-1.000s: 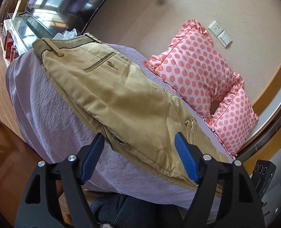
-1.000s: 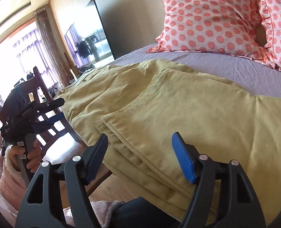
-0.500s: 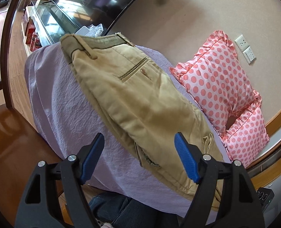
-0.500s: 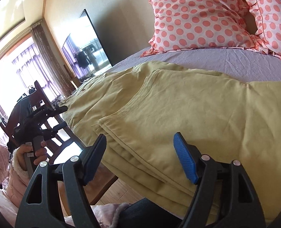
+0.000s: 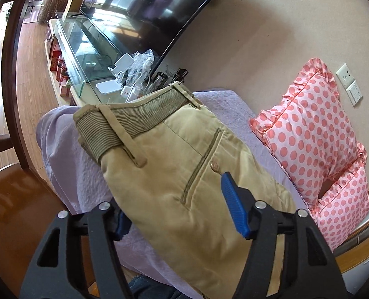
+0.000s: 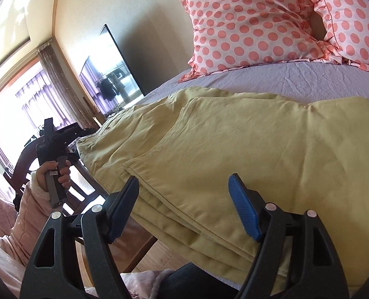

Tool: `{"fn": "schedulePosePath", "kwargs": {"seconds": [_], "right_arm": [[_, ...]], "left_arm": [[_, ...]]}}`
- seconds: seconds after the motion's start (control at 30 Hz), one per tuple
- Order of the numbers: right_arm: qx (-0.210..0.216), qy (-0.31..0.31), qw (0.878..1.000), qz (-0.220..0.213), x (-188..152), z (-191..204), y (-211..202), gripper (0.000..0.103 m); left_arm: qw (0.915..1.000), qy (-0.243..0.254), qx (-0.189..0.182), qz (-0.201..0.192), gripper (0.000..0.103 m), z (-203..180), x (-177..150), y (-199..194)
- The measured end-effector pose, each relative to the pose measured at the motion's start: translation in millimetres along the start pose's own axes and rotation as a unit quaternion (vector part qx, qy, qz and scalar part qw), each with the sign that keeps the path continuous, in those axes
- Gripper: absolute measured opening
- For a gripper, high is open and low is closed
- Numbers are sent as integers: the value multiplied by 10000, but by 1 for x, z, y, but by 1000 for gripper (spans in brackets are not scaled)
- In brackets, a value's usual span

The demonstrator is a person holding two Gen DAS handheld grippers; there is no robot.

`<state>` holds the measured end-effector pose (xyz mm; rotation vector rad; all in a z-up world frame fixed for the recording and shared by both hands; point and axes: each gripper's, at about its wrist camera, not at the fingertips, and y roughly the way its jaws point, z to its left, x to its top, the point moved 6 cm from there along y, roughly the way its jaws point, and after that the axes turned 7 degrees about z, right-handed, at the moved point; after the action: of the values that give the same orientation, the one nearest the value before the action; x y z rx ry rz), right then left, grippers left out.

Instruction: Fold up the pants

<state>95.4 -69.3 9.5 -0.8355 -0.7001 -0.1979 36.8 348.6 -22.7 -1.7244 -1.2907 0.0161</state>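
Pants [image 5: 184, 174]: folded, lying on my bed [image 5: 67, 154], in front of the dotted pillows [image 6: 246, 25].
Left tool [image 5: 177, 209]: released, straddling the pants edge.
Right tool [image 6: 184, 206]: released, at the pants' near edge.

The left gripper [image 5: 177, 214] now sits close over the pants' [image 5: 184, 174] waistband end, its jaws straddling the near edge; the right gripper [image 6: 184, 209] edges slightly closer to the hems.
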Motion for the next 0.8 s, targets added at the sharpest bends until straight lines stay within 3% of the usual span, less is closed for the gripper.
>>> {"fn": "schedulePosePath", "kwargs": {"seconds": [0.07,0.13,0.2,0.3,0.37,0.47,0.53,0.6,0.67,0.73,0.77,0.8], "right_arm": [[20,10,10000,-75,0,-1,-5,77],[10,31,9999,-166,0,-4,-11,77],[-22,58,9996,-283,1,-9,-20,77],[-144,182,9982,-555,3,-24,-41,80],[-256,380,9958,-796,4,-39,-60,82],[-519,796,9883,-1192,4,-68,-92,85],[-688,1119,9810,-1427,2,-89,-113,86],[-837,1416,9727,-1637,-3,-107,-132,86],[-981,1722,9634,-1806,-11,-125,-150,86],[-1013,2027,9547,-1927,-18,-142,-164,86],[-1000,2164,9512,-1959,-21,-150,-169,87],[-982,2292,9480,-1976,-25,-156,-173,87]], "left_arm": [[9995,47,302,-32,16,6,9,7],[9993,89,359,-103,11,3,14,7],[9959,540,620,-380,7,-21,14,-4],[9851,1479,526,-706,6,-88,9,-27],[9726,2173,249,-788,6,-146,-9,-39],[9395,3338,-252,-723,9,-236,-65,-45],[9085,4075,-764,-530,10,-286,-118,-45],[8744,4679,-1281,-101,13,-322,-180,-36],[8384,5173,-1636,533,13,-341,-245,-16],[8014,5607,-1682,1230,12,-344,-305,10],[7878,5758,-1601,1489,12,-340,-328,22],[7828,5867,-1456,1474,12,-336,-342,29]]}}
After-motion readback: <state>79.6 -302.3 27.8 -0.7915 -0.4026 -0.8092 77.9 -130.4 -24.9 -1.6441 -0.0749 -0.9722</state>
